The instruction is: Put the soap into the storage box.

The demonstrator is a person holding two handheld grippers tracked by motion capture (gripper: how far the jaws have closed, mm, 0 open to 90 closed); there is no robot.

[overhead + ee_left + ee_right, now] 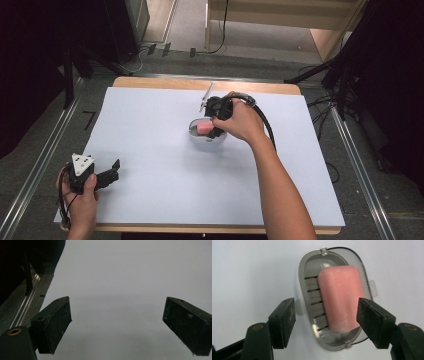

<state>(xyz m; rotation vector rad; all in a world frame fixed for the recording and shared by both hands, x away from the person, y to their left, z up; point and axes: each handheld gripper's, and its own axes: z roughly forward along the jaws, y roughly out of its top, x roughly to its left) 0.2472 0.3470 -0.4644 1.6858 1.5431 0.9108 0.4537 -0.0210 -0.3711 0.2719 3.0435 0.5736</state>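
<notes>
Near left: left gripper (107, 176) idle over the white sheet (150, 200), jaws spread, nothing between them. Farther, mid-table: right gripper (325, 322) over the soap dish (303, 312), jaws parted, clear of the pink soap (340, 302) lying in it. Risk: a jaw clips the rim on withdrawal, shoving the dish or tipping the soap out.

One pink soap bar (340, 302), one soap dish (305, 270), and two grippers.
</notes>
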